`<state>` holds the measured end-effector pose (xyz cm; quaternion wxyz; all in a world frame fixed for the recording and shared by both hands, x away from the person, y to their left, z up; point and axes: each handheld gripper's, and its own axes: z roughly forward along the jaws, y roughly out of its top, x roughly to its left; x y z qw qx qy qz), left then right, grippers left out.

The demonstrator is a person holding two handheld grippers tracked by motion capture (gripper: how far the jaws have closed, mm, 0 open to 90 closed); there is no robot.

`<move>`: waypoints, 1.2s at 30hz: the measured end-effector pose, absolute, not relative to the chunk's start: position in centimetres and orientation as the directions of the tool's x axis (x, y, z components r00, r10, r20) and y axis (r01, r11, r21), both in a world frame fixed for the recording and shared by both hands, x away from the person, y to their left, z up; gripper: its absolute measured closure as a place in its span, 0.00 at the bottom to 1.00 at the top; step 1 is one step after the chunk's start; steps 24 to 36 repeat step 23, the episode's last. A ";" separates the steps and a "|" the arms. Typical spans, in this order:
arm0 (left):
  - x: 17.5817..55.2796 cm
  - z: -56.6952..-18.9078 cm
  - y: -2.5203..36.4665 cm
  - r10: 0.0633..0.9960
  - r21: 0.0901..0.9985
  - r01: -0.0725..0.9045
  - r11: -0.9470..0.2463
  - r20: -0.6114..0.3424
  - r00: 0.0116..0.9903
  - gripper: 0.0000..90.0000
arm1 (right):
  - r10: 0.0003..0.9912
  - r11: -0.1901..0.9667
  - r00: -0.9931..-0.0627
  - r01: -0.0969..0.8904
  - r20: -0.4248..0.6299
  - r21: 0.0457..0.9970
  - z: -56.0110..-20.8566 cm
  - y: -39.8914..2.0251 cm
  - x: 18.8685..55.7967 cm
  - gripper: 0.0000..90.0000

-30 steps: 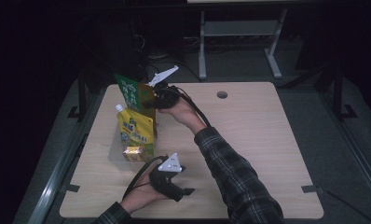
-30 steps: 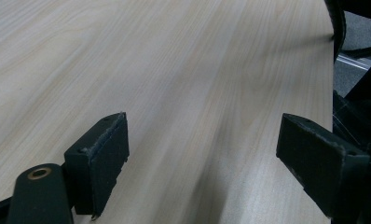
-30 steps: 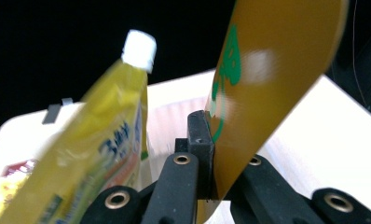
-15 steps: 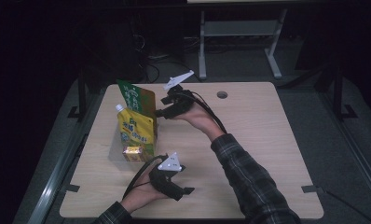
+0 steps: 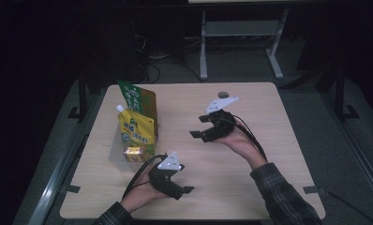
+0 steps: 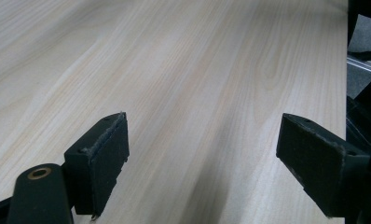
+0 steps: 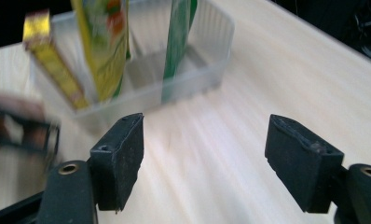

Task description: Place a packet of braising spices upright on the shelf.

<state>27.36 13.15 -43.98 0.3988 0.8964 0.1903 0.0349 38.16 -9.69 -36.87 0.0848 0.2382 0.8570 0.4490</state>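
Observation:
A clear plastic bin (image 5: 115,157) stands at the table's left. In it lean a green pouch (image 5: 138,101), a yellow spouted pouch (image 5: 137,131) and a small yellow box (image 5: 134,153). My right gripper (image 5: 198,126) hovers over the table's middle, to the right of the bin and apart from it. Its jaws have just been opening and hold nothing. The right gripper view has the right gripper (image 7: 204,158) facing the bin (image 7: 211,42), green pouch (image 7: 179,42), yellow pouch (image 7: 104,46) and box (image 7: 53,60). My left gripper (image 5: 183,183) rests near the front edge, open. In its own view the left gripper (image 6: 202,149) is over bare wood.
A round cable hole (image 5: 223,94) sits near the table's far edge. A metal stand (image 5: 241,33) rises behind the table, with dark floor all round. The person's left hand shows blurred at the left (image 7: 20,126) of the right gripper view.
The right gripper was shut on the green pouch at the bin. It has let go, opened wide and drawn away to the right and slightly down. The left gripper stayed put.

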 end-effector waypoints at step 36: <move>27.6 -44.1 13.2 0.370 0.722 0.313 -0.617 -0.085 0.925 0.18 | 0.536 0.537 -0.838 0.431 0.102 0.725 -42.9 -16.7 30.9 0.29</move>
